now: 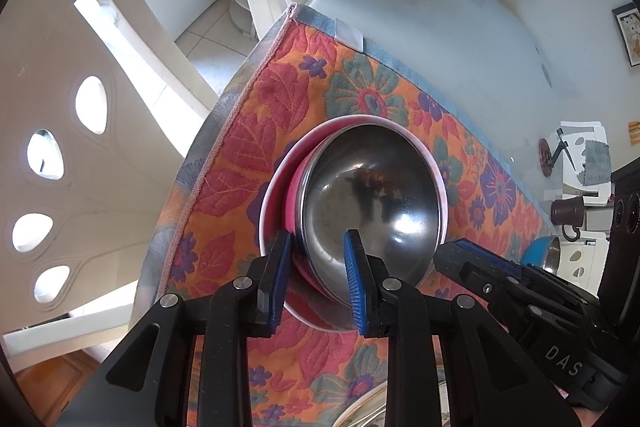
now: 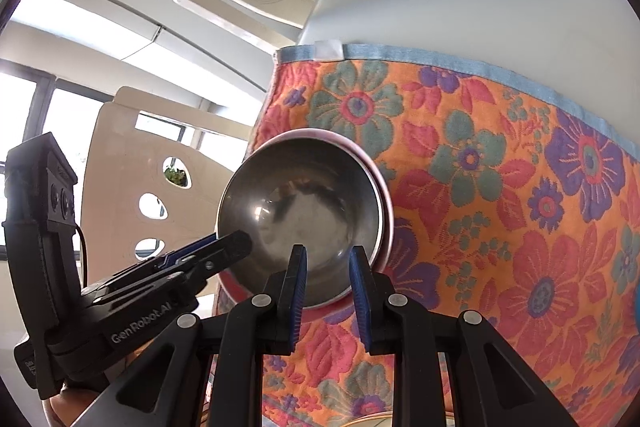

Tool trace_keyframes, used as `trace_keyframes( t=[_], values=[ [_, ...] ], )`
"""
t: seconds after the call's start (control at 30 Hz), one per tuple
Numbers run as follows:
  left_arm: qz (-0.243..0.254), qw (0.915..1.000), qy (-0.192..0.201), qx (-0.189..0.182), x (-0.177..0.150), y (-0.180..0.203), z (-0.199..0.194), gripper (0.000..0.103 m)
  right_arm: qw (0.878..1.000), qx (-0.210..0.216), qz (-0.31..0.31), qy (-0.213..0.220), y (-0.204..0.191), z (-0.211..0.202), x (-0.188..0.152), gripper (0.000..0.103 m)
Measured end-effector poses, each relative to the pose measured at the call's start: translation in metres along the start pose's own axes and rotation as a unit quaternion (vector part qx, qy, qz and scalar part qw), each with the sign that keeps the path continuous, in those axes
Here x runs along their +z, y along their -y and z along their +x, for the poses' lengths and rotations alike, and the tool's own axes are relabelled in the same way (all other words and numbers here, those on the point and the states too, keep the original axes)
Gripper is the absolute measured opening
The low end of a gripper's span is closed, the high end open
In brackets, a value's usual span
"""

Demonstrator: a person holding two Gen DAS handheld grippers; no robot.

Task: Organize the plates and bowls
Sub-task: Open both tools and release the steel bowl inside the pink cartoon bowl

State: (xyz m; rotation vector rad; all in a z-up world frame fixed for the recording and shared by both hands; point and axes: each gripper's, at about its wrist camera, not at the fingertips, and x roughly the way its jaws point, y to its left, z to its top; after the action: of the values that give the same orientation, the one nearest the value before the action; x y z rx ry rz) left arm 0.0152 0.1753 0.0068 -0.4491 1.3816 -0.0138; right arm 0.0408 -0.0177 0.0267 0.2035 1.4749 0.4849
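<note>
The steel bowl (image 1: 368, 203) sits inside the pink bowl (image 1: 276, 195) on the flowered cloth (image 1: 248, 131), near its corner. The left gripper (image 1: 318, 279) pinches their near rims together. The right gripper (image 2: 328, 281) pinches the steel rim.

My left claw (image 1: 318, 277): pads clamp the near rim of both nested bowls.
Steel bowl (image 1: 372, 203): sits inside pink bowl (image 1: 294, 183).
Cloth (image 1: 256, 131): floral, under the bowls.
My right claw (image 1: 476, 257): just beside the bowls.

Each tool is black plastic with two blue ribbed pads and round silver screws. The left tool (image 1: 318, 281) and the right tool (image 2: 327, 287) look alike. White letters are printed on their black sides.
</note>
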Motion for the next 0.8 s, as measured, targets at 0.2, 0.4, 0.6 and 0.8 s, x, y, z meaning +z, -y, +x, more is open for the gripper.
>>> trace_keyframes(
  t=[0.2, 0.4, 0.6, 0.8],
  values=[
    [-0.001, 1.0, -0.001, -0.002, -0.004, -0.001, -0.002, 0.023, 1.0, 0.003, -0.003, -0.008, -0.005, 0.005, -0.005, 0.022],
    [-0.001, 1.0, -0.001, -0.001, -0.01, -0.001, -0.004, 0.023, 1.0, 0.002, -0.006, -0.02, -0.009, 0.014, -0.007, 0.022],
    [0.001, 1.0, 0.003, -0.004, -0.018, -0.002, -0.01, 0.023, 0.999, 0.0, -0.009, -0.032, -0.011, 0.018, -0.015, 0.022],
    [0.004, 1.0, 0.004, -0.005, -0.023, -0.001, -0.015, 0.023, 1.0, -0.007, 0.0, -0.029, -0.007, 0.011, -0.024, 0.022]
  ],
)
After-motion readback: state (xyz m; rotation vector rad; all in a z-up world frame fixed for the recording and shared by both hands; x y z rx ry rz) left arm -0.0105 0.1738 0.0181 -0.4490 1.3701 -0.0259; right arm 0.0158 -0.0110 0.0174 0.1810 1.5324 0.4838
